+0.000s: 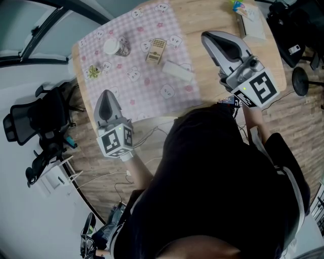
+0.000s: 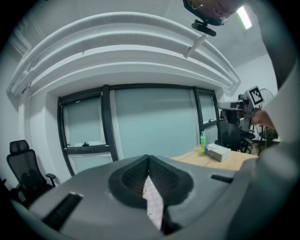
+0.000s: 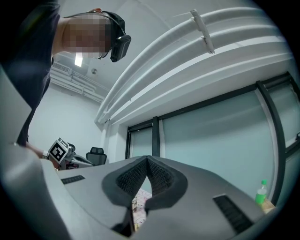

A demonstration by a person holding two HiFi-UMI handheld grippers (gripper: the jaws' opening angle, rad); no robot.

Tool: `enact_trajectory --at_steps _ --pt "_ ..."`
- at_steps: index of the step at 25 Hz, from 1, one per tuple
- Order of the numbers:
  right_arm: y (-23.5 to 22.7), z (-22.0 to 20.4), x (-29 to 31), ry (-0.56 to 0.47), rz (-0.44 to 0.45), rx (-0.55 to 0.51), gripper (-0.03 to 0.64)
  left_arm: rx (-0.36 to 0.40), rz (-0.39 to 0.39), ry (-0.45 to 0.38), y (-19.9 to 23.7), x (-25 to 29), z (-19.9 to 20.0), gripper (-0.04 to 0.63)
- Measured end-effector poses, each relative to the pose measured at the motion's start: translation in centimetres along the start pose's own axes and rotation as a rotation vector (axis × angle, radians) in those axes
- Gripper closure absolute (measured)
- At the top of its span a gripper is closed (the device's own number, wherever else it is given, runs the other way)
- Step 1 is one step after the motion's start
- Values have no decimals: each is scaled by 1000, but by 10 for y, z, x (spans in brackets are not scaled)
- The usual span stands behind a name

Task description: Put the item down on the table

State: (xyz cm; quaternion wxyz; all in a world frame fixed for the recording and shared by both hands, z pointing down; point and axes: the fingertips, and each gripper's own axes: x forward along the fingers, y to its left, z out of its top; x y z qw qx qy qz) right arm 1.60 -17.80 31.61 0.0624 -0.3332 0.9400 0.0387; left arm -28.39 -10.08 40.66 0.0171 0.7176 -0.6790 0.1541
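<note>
Both jaws of the left hand-held gripper (image 1: 106, 96) are closed tip to tip with nothing between them. In the left gripper view (image 2: 148, 159) a narrow slice of the checked cloth shows through the gap below the meeting tips. The right hand-held gripper (image 1: 206, 37) is closed and empty too. Its own view (image 3: 147, 158) shows the ribbed pads meeting at the tips.

No item is in either gripper. Everything loose already lies on the pink checked cloth (image 1: 147, 91) that covers the left part of the wooden bench (image 1: 212, 15), and I cannot tell which of these things the task means. A jar (image 1: 115, 47) with a white lid stands near the cloth's far left side, with a small green thing (image 1: 93, 71) just beside the left edge. A small patterned box (image 1: 156, 50) sits near the middle. A long white box (image 1: 177, 71) lies flat to its right, close to the cloth's right edge.

The left hand-held gripper hovers over the cloth's near edge, well apart from all four things. The right one is held over bare wood to the right of the cloth, near the long white box but not touching it. A black office chair (image 1: 25, 121) stands on the floor to the left of the bench.
</note>
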Motion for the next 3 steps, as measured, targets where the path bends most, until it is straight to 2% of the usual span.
enact_trajectory --at_steps 3 --pt "0 -1 0 0 1 1 600 -6 -4 -1 -1 1 1 595"
